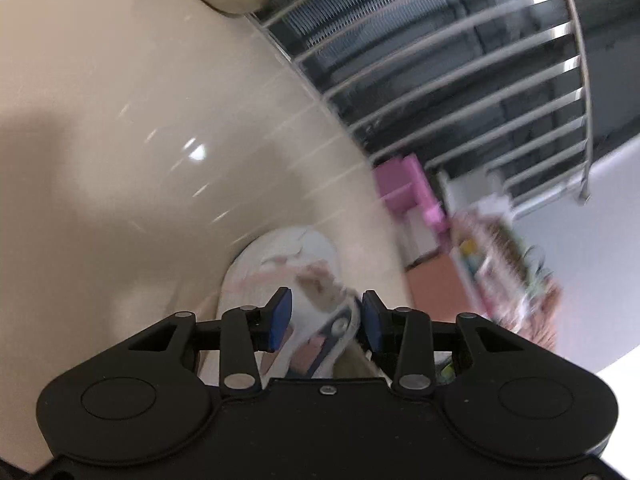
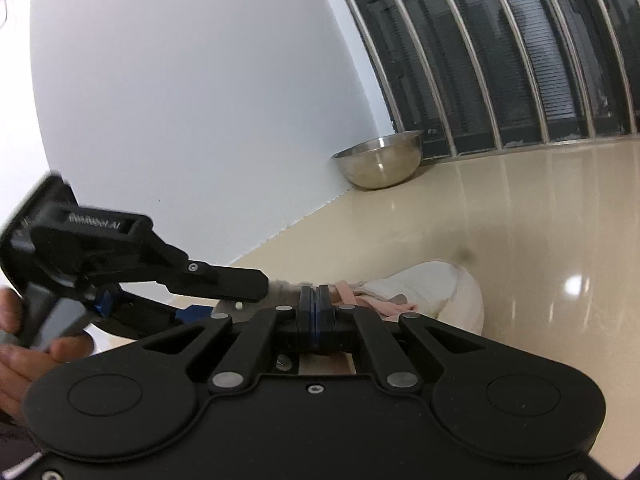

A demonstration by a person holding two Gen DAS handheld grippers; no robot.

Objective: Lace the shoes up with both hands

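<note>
White shoe (image 1: 280, 264) with pink laces (image 1: 280, 264) lay on the beige floor (image 1: 120, 120), left wrist view; left gripper (image 1: 326, 320) part open, astride the eyelet flap, pads seemingly clear. Right wrist view: right gripper (image 2: 316, 304) fully closed over the lace (image 2: 360, 300); whether pinched, untellable. Risk: lace slipping free if pulled unpinched.

Home: tiled floor (image 2: 540, 208), barred window (image 2: 500, 52) (steel bowl (image 2: 380, 164)).
</note>
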